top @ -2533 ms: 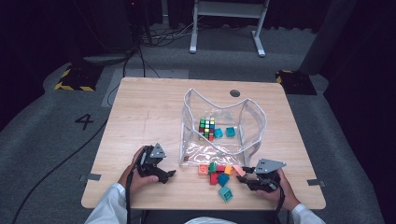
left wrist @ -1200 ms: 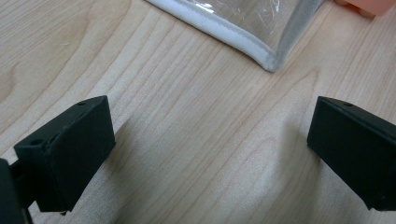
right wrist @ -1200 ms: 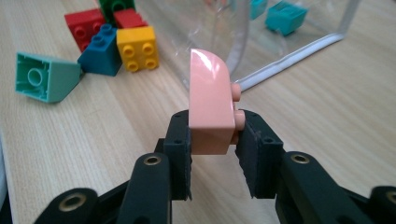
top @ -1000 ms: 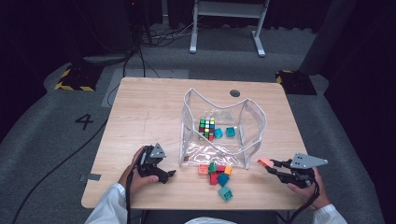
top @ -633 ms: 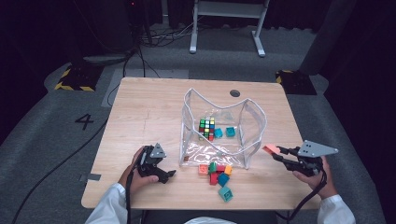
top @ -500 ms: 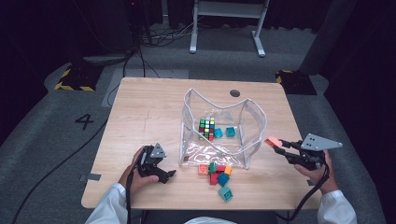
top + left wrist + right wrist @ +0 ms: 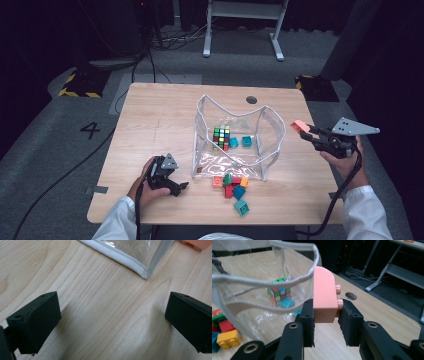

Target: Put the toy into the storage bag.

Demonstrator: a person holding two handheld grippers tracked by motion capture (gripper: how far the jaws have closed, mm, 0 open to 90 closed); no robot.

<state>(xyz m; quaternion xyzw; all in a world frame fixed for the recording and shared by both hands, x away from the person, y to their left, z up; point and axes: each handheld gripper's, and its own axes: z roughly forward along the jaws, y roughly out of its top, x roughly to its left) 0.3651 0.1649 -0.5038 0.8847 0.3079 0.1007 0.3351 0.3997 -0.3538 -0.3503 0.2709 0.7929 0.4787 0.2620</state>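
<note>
The left gripper (image 7: 175, 186) is resting on the table (image 7: 150, 115) by the clear bag (image 7: 272, 131), its jaws standing wide apart around nothing. Inside the bag a puzzle cube (image 7: 221, 138) and a teal block (image 7: 246, 141) are already lying, while a pile of loose bricks (image 7: 231, 186) is waiting just in front of it. The right gripper (image 7: 325, 317) is pinching a pink brick (image 7: 324, 297) beside the bag's rim, not yet over the opening. Judging by the pile, most of the packing is left.
</note>
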